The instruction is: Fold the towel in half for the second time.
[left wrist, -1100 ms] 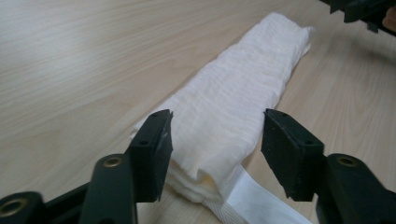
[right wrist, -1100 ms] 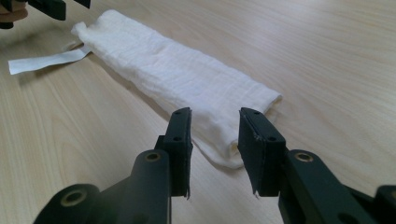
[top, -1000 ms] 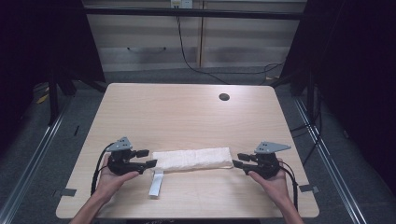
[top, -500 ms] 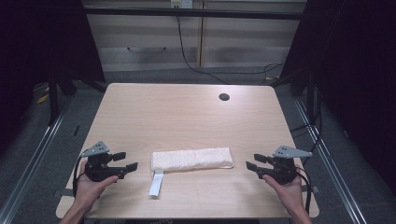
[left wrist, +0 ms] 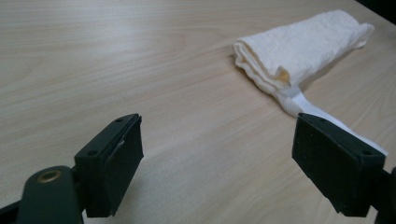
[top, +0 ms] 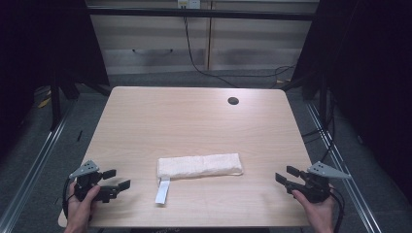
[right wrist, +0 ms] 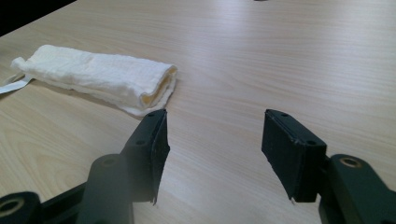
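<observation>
Here the folded white towel (top: 199, 166) lies as a long roll in the lower middle of the high view, on the pale wooden table (top: 194, 116), with its white tag (top: 163, 191) trailing toward the bottom edge of the frame. The left gripper (top: 116, 179) sits at the lower left and the right gripper (top: 283, 174) at the lower right, each well apart from the towel's ends; both have just been opening their jaws, which now stand spread with nothing between them. As I judge it, the folding looks finished, so the main risk is a careless sweep: the tag lies on the left gripper's side, and a jaw or trailing cable dragged across it could tug the roll open or skew it. A fresh grasp at one end alone could also lift only the top layers and undo the fold. The left gripper view shows the towel (left wrist: 299, 51) at upper right with its layered end facing the camera and a yellowish inner fold, and the tag (left wrist: 327, 121) running behind the right-hand jaw, details too small to read from above. The right gripper view shows the opposite end of the towel (right wrist: 98, 77) at upper left, again with stacked edges. Only from above can one see the dark grommet hole (top: 233, 101) and the cabinets (top: 194, 43) beyond the table.
</observation>
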A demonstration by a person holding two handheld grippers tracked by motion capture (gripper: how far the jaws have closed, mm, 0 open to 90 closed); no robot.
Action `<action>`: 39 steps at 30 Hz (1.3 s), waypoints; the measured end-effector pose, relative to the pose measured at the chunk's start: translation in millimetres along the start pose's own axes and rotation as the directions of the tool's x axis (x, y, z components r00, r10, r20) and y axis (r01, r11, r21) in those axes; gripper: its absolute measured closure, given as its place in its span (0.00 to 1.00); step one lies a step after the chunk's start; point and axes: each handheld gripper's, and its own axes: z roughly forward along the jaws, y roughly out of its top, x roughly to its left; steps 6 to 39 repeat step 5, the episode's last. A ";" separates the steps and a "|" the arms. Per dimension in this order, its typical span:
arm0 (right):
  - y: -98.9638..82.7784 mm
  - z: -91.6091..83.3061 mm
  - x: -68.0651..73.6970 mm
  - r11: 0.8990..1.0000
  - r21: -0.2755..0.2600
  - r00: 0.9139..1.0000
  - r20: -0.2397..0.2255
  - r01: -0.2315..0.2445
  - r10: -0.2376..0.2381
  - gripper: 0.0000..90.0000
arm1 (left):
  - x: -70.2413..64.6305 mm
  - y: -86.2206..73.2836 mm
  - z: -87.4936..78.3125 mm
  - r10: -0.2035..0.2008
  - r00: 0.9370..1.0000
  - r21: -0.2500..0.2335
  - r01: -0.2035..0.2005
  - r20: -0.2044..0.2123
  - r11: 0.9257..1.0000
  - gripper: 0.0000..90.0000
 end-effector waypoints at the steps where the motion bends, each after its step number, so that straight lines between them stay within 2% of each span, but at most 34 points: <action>1: -1.8 -0.7 -1.3 1.000 -0.004 1.000 0.007 -0.006 0.006 0.44 | -1.0 -0.1 0.7 -0.022 1.000 -0.001 0.022 -0.005 1.000 0.18; 2: -3.5 -0.6 -2.5 1.000 -0.005 1.000 0.010 -0.012 0.012 0.43 | -3.4 0.8 1.0 -0.032 0.999 -0.008 0.032 0.012 0.999 0.18; 3: -5.2 -0.1 -3.2 1.000 0.001 1.000 0.013 -0.016 0.016 0.43 | -6.8 1.9 1.9 -0.022 0.999 -0.007 0.022 0.027 1.000 0.18; 5: -7.4 2.6 -4.3 1.000 0.011 0.999 0.021 -0.026 0.026 0.40 | -12.5 4.1 4.8 0.035 0.999 0.014 -0.036 0.024 0.999 0.18; 39: -7.4 2.6 -4.3 1.000 0.011 0.999 0.021 -0.026 0.026 0.40 | -12.5 4.1 4.8 0.035 0.999 0.014 -0.036 0.024 0.999 0.18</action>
